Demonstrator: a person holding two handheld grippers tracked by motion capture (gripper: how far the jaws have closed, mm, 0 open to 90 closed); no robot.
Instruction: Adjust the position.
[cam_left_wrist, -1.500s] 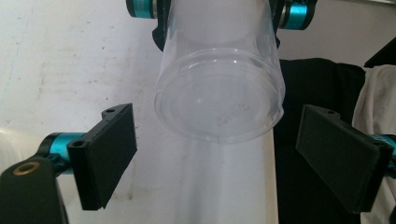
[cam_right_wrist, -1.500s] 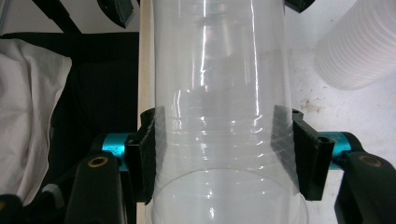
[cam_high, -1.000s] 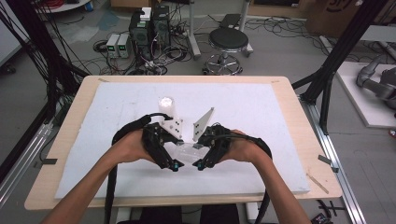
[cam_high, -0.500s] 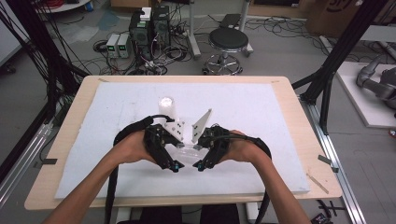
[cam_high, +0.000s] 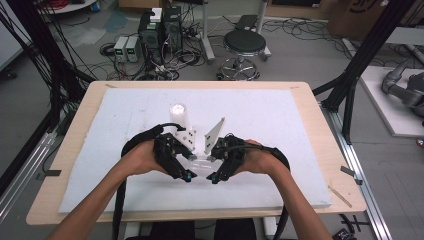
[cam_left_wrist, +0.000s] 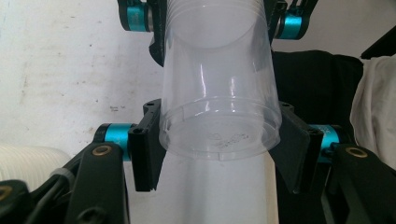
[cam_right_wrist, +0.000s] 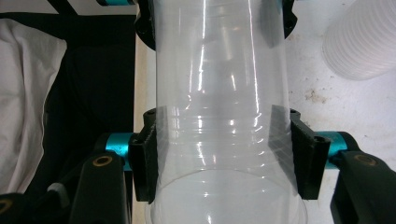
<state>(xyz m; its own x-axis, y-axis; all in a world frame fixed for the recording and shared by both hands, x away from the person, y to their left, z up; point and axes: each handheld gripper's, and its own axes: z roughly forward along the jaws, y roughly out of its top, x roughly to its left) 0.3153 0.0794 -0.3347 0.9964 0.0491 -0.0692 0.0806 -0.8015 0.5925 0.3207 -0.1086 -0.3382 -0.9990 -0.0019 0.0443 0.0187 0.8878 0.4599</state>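
Hands meet low over the white mat (cam_high: 300, 130) on the table (cam_high: 320, 120), nearer the person than the upright white cup stack (cam_high: 178, 116). High view: left gripper (cam_high: 186, 170) and right gripper (cam_high: 214, 170) point toward each other, a clear plastic cup (cam_high: 200, 161) bridged between them, faint at this size. Grey plates stand up behind the grippers.

Left gripper view: own jaws clamp the clear plastic cup (cam_left_wrist: 219, 116) near one end; a rim-like ring with moulded lettering faces the camera. The right gripper (cam_left_wrist: 212, 23) grips the far end. Cup stack (cam_left_wrist: 28, 163) lies beside the lower left jaw.

Right gripper view: own jaws pinch the ribbed wall of the clear plastic cup (cam_right_wrist: 219, 107); ribs suggest two nested cups, though I cannot tell for certain. The cup stack (cam_right_wrist: 362, 42) sits to the upper right.

Judgement: likely pulling nested cups apart. Do it well by pulling straight along the cup's axis, with light squeeze so the thin wall doesn't buckle, perhaps a slight twist.
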